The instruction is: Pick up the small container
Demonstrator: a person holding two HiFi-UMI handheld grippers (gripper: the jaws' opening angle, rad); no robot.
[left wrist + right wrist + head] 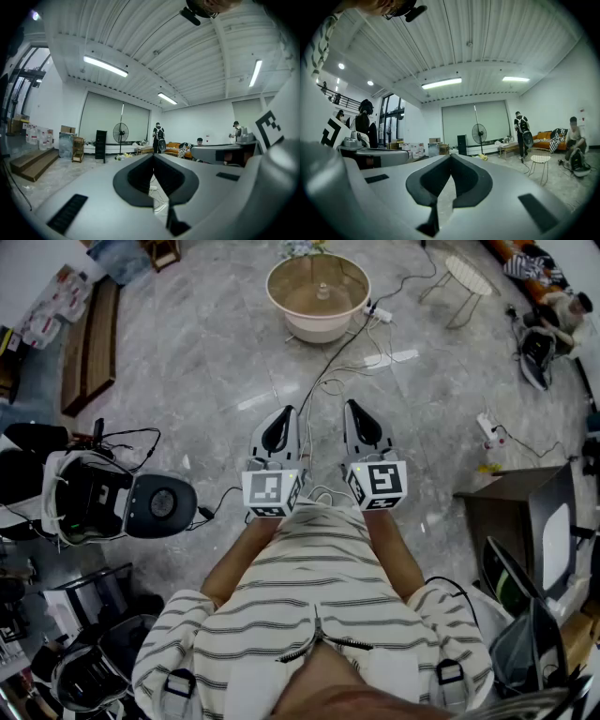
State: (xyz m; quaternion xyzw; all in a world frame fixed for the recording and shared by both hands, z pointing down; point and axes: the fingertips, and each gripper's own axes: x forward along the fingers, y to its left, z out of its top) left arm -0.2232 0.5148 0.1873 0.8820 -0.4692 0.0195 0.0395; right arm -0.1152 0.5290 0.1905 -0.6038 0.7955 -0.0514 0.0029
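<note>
I hold both grippers close in front of my chest, side by side and level, above a grey marble floor. The left gripper (282,414) has its dark jaws pressed together with nothing between them; in the left gripper view its jaws (153,158) meet at the tips. The right gripper (355,407) is likewise shut and empty, its tips touching in the right gripper view (450,157). I cannot pick out a small container in any view.
A round beige basin-like table (319,298) stands ahead, with cables (348,360) trailing from it across the floor. A white wire side table (466,277) is at the far right, a dark box (521,514) at the right, headset gear (111,499) at the left. Several people stand far off.
</note>
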